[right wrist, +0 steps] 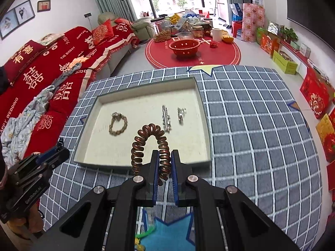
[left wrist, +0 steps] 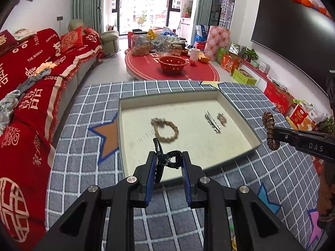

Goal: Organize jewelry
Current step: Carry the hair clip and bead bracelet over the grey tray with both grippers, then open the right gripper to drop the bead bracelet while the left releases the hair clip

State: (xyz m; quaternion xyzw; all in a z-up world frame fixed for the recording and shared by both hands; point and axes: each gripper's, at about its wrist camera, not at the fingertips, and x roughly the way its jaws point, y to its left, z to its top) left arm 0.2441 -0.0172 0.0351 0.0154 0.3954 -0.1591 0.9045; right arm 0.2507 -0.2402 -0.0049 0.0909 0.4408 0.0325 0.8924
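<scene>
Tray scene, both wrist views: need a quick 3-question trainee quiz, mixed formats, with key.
1. True or false: the left gripper is empty.
2. What does the right gripper hold? A) gold bracelet B) brown spiral hair tie C) silver clip
3. How many items lie in the tray?

Key:
1. False: it is shut on a black hair claw.
2. B, the brown spiral hair tie.
3. Three: gold bracelet, silver clip, small silver piece.

Red-covered sofa left, round red rug, bright balcony window.
</scene>
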